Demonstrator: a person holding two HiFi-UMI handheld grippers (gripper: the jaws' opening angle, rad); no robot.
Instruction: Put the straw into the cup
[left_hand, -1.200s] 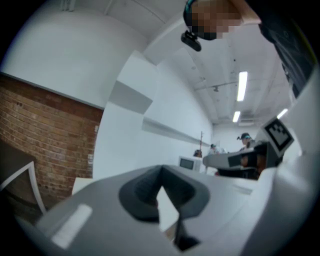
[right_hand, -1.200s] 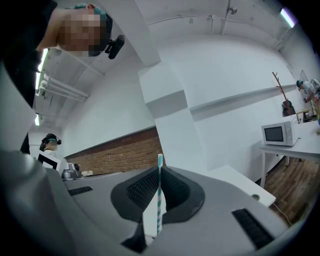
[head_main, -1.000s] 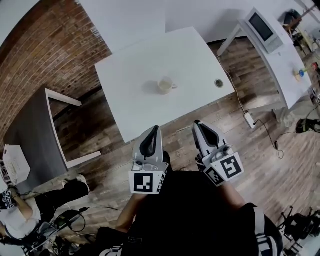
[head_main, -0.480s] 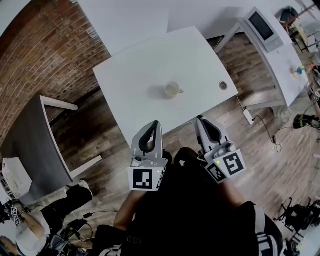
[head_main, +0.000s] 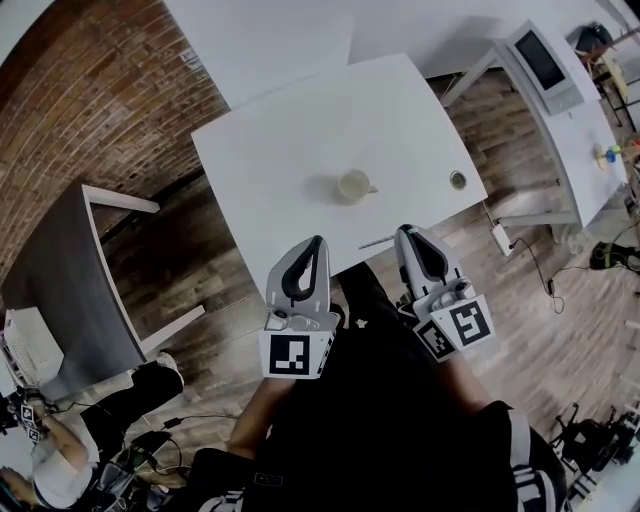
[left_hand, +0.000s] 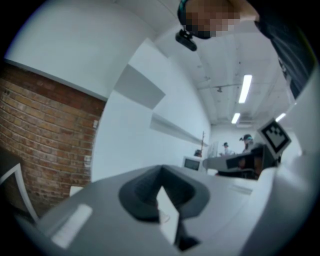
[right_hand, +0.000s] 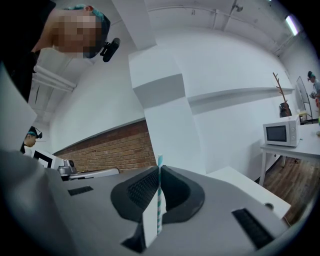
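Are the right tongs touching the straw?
Touching. The right gripper view shows the right tongs shut on the striped straw.

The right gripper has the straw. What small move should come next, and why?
Probably carry the right gripper forward over the table toward the cup. Its fingers are shut on the straw, while the cup stands mid-table, beyond the gripper, which is near the table's front edge.

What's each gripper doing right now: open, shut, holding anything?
Left gripper: shut, nothing between its jaws.
Right gripper: shut on the thin teal-and-white striped straw.
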